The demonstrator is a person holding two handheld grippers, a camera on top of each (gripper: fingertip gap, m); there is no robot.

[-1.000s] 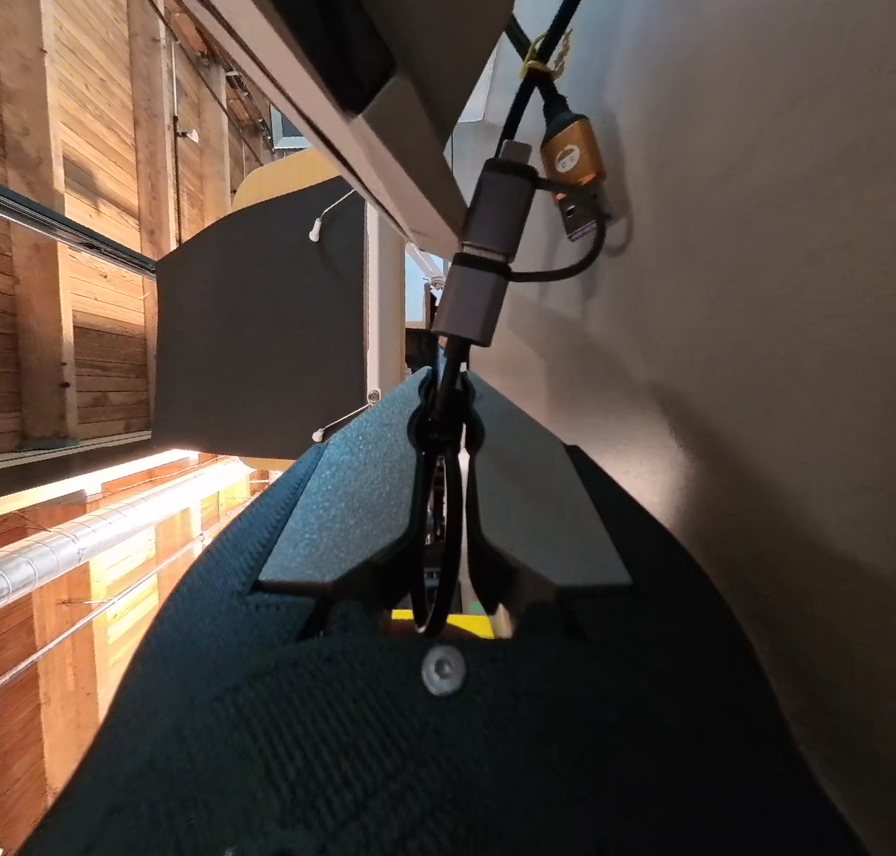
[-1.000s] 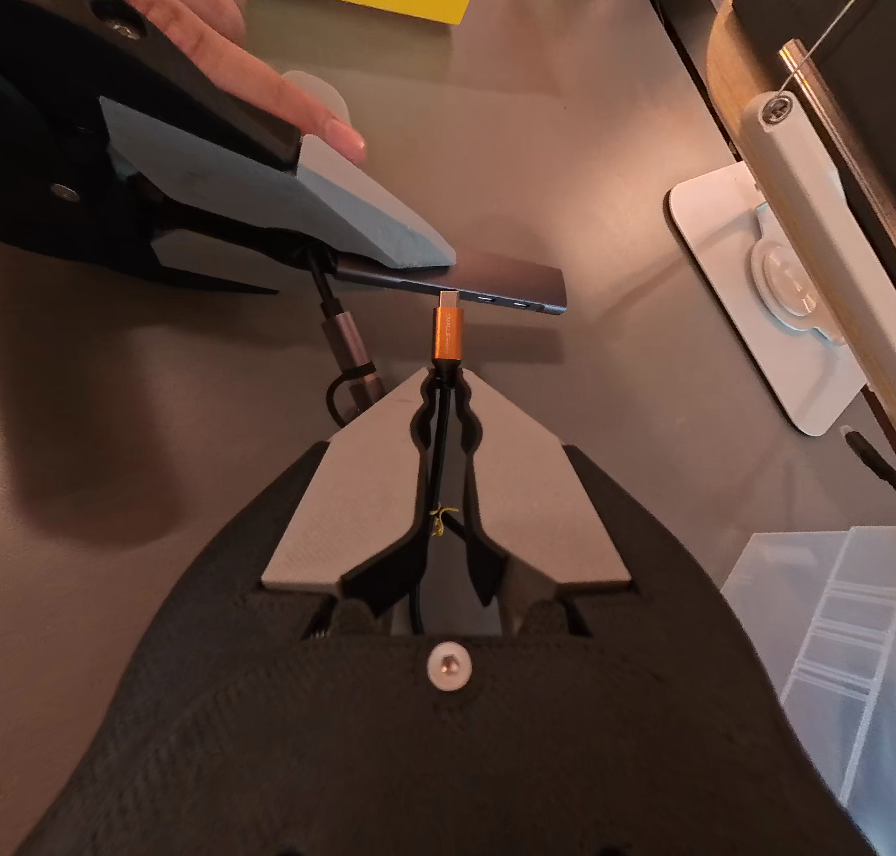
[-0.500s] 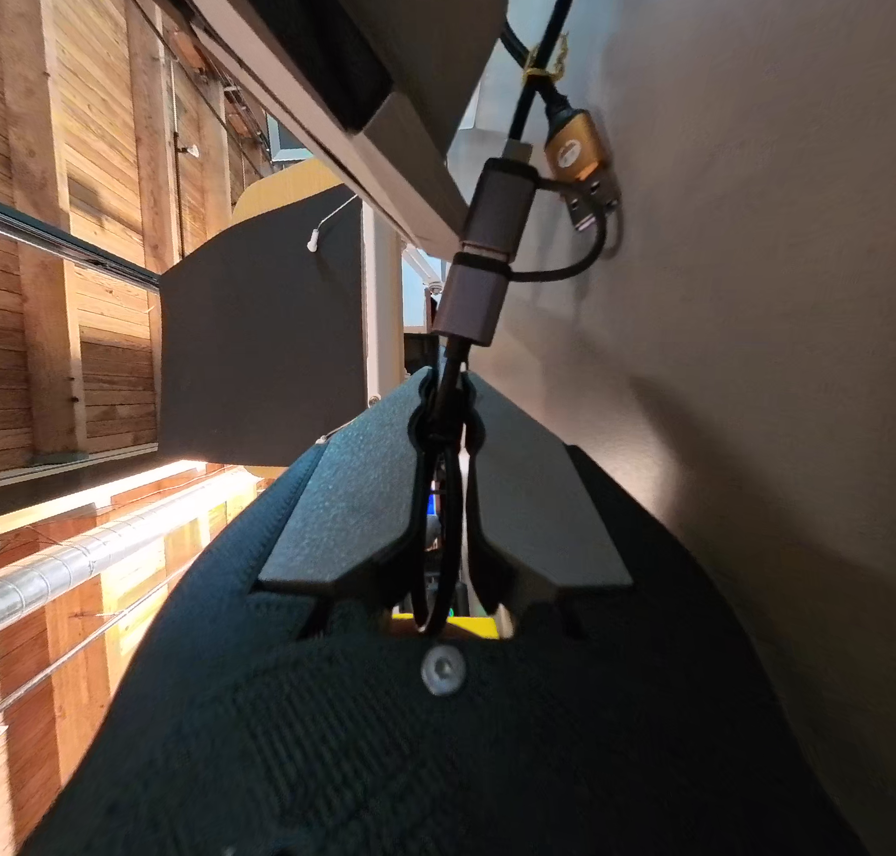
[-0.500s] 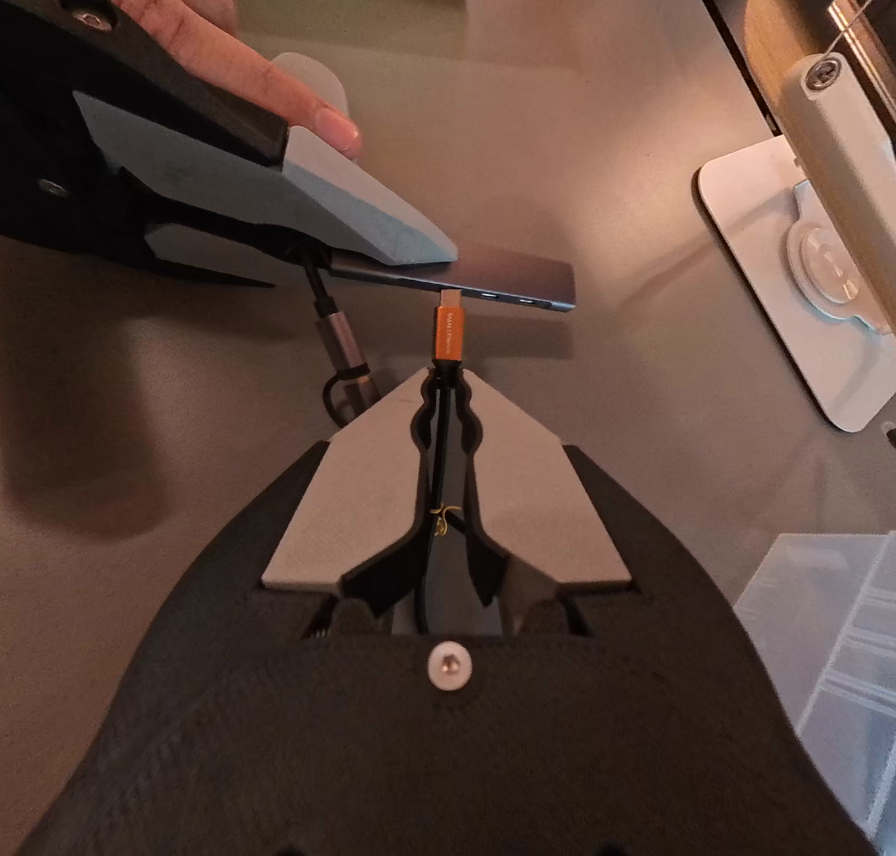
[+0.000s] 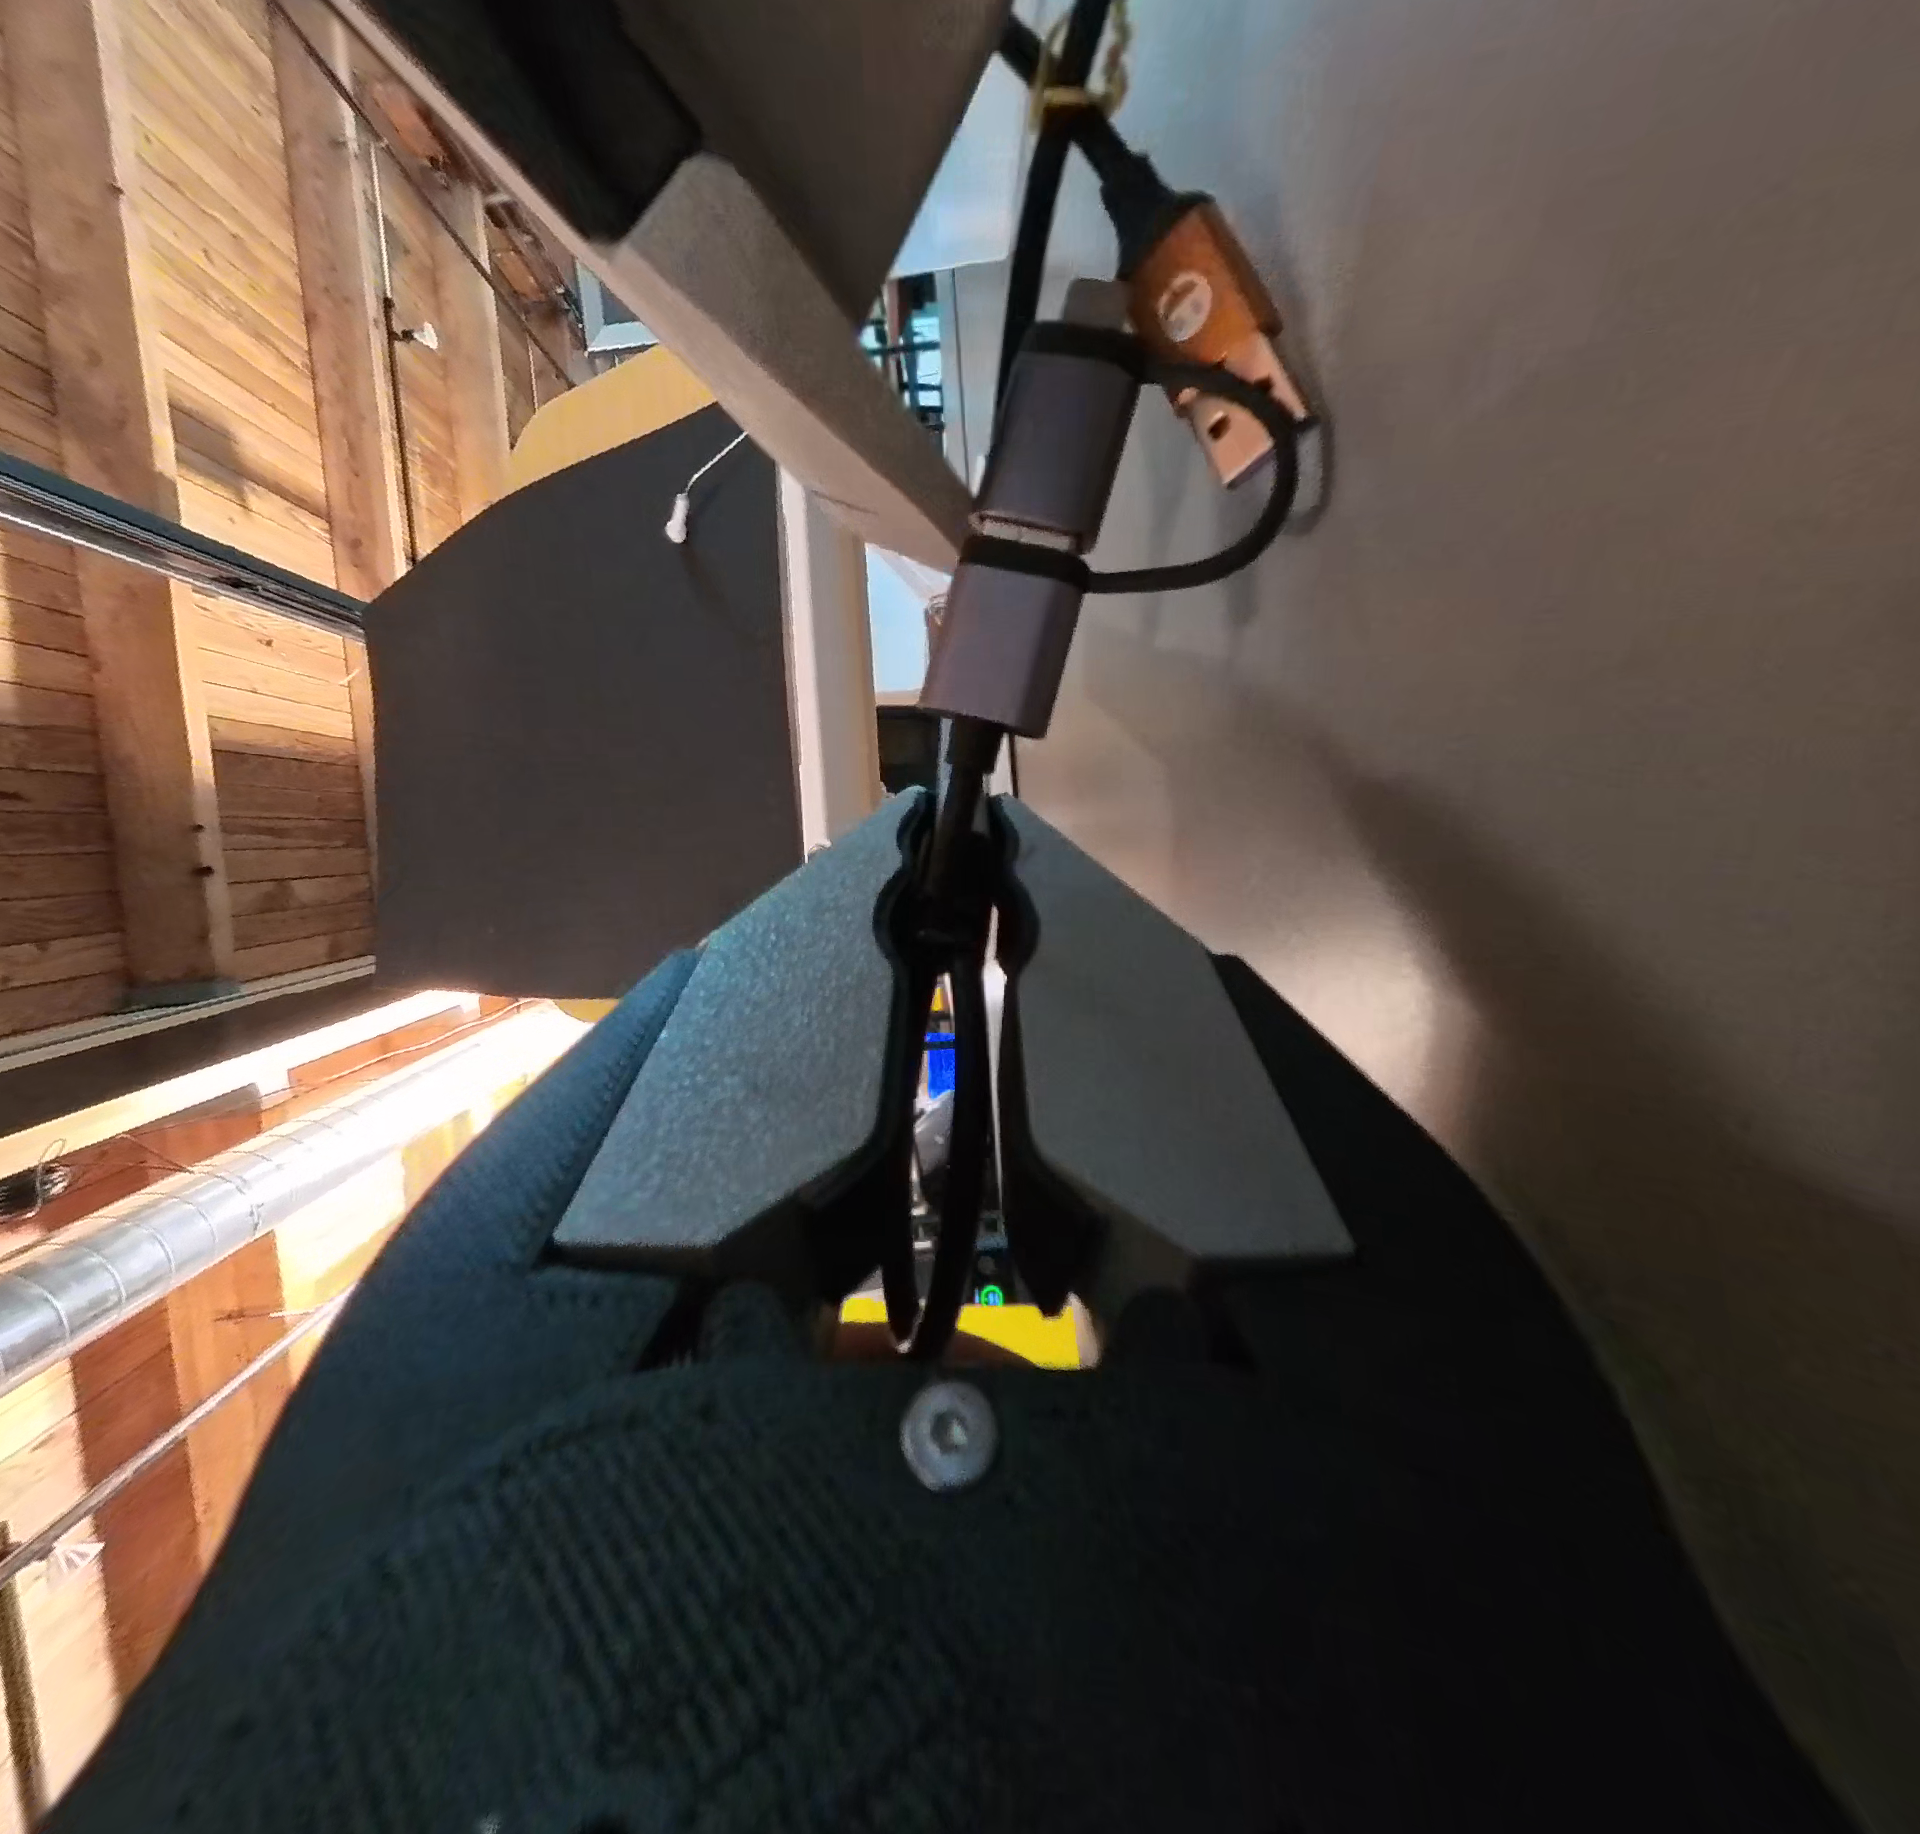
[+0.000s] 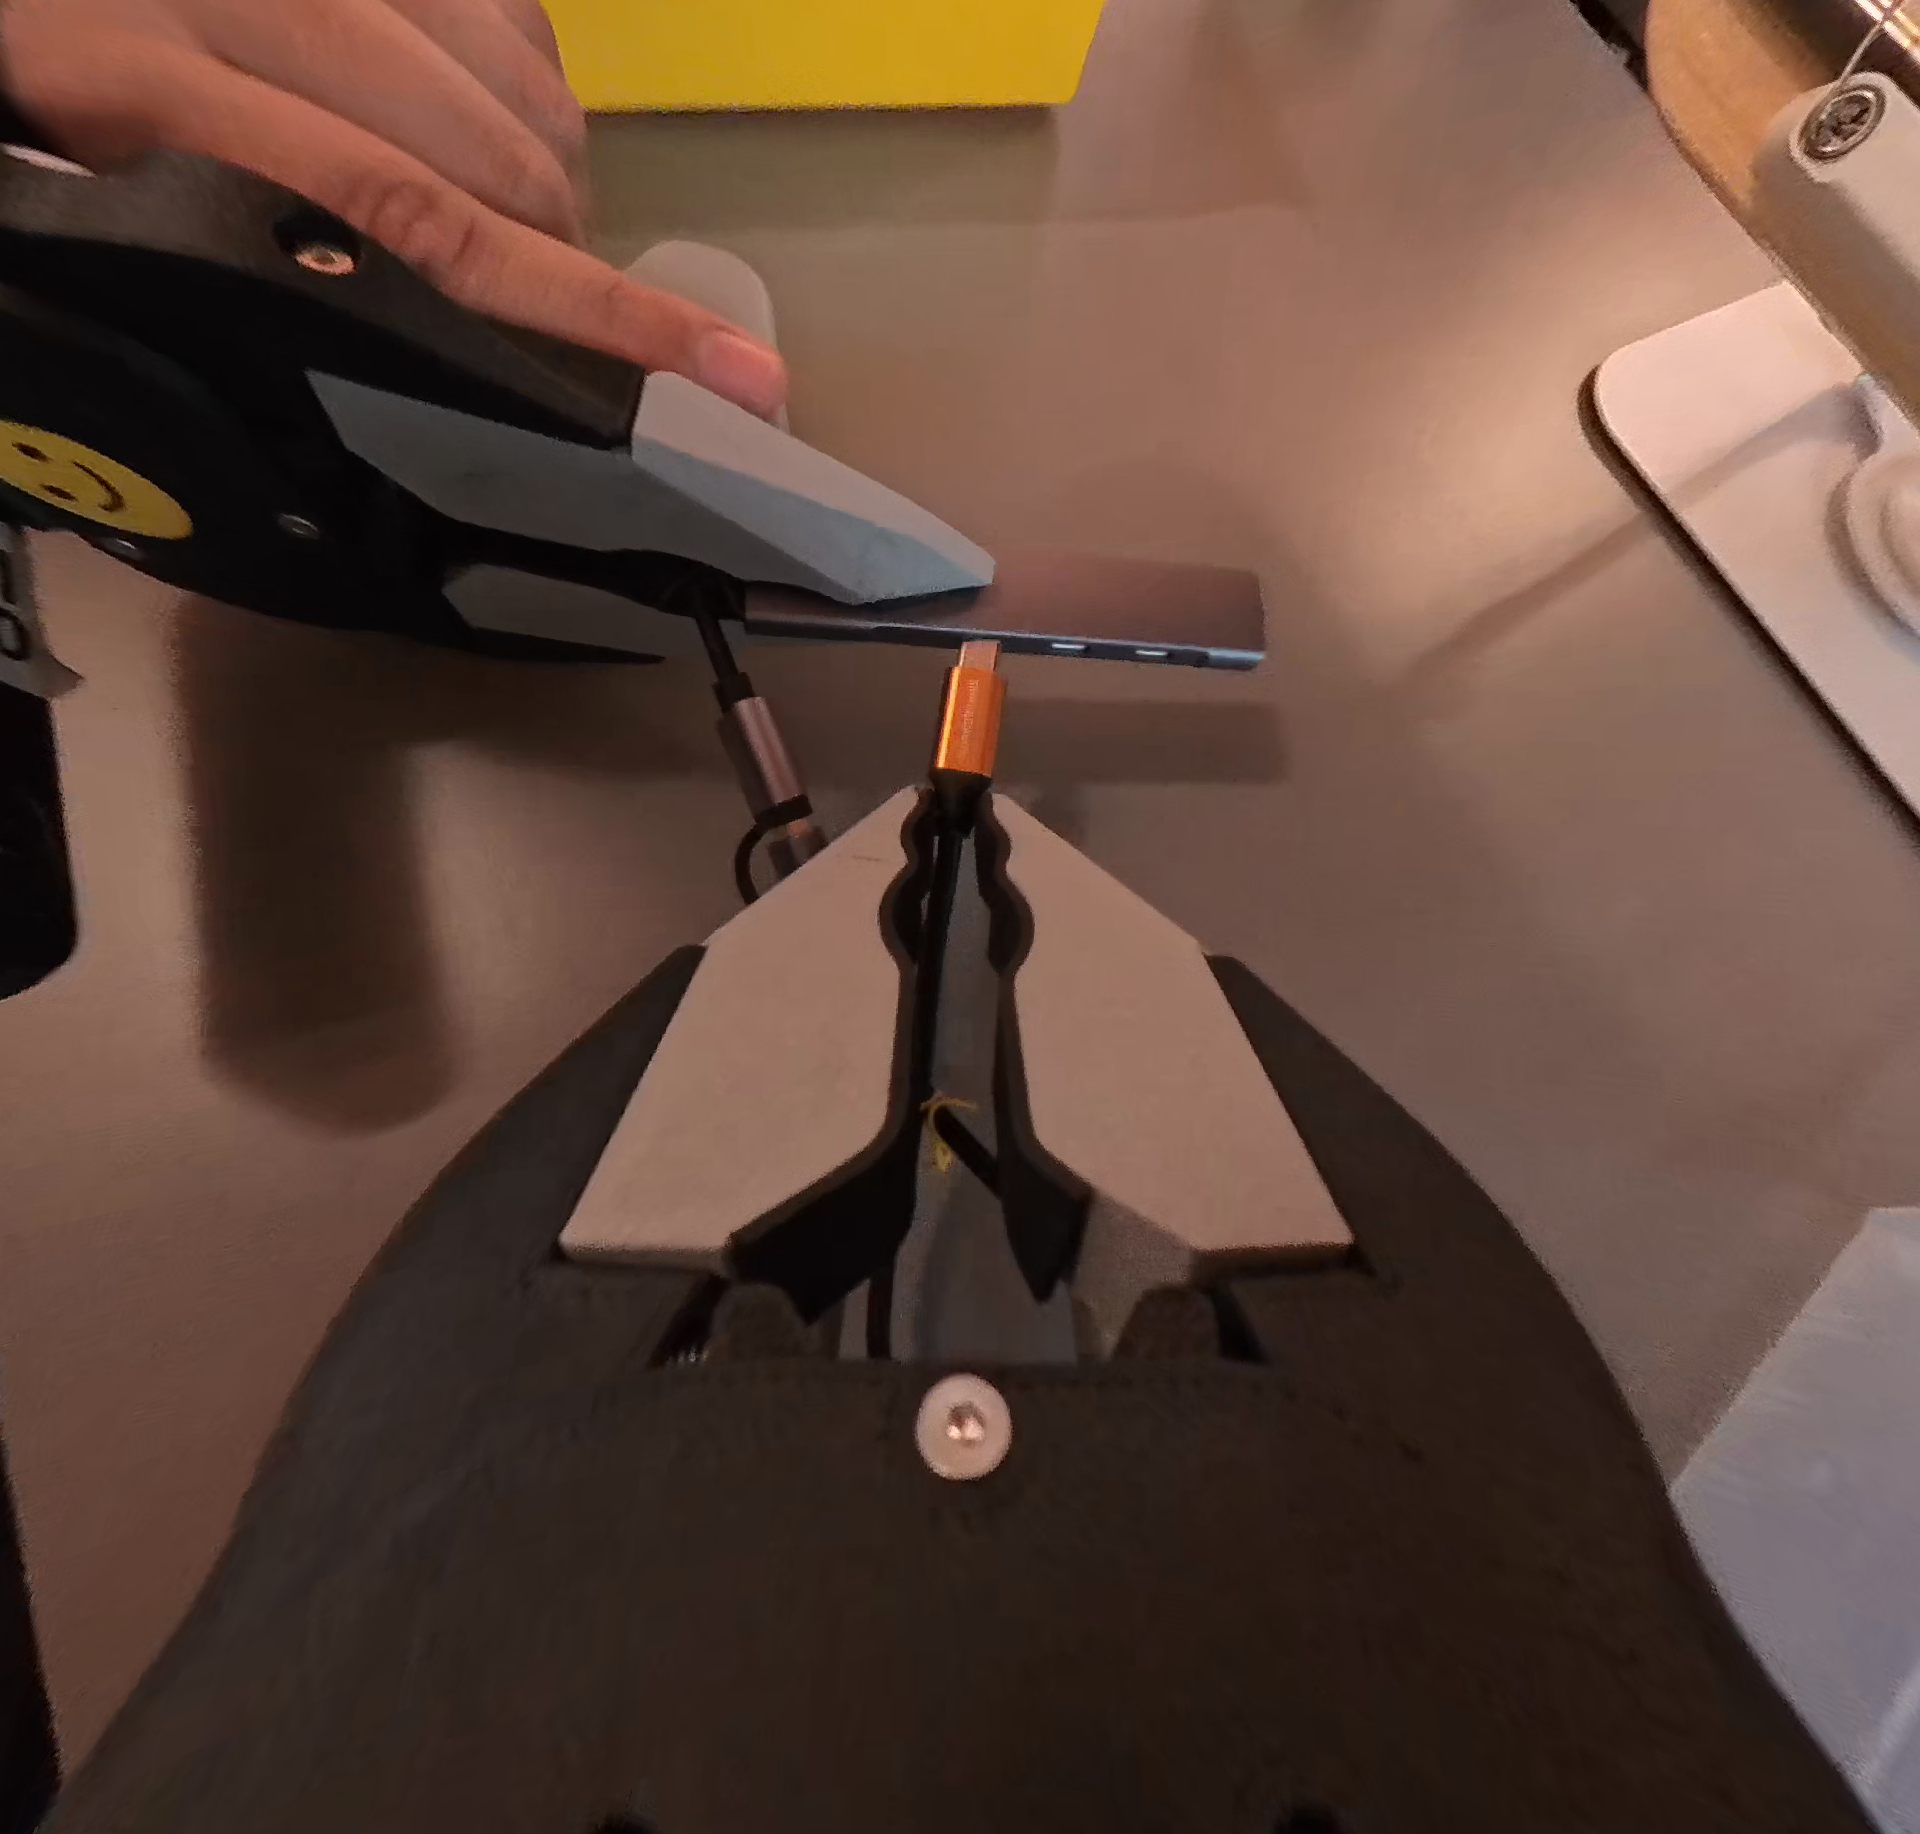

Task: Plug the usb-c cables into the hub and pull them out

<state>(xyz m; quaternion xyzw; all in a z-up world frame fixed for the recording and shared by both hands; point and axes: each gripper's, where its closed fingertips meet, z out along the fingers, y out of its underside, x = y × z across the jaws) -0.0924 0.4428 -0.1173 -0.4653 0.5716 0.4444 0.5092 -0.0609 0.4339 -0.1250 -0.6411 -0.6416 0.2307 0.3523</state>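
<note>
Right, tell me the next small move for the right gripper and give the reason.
Probably a short straight push forward. The right gripper is shut on the orange cable, whose metal tip sits at the hub edge with bare metal still visible, so it looks not fully seated. The left gripper holds the hub's near end.

Your right gripper (image 6: 954, 808) fingers pinched together, level; left gripper (image 5: 951, 813) fingers pinched, rolled sideways; your hand (image 6: 312, 111) atop it.

The orange-sleeved cable plug (image 6: 966, 719) is clamped in the right gripper (image 6: 951, 808), its tip at the hub (image 6: 1132, 615) edge; the hub is pinched by the left gripper (image 6: 810, 563).
</note>
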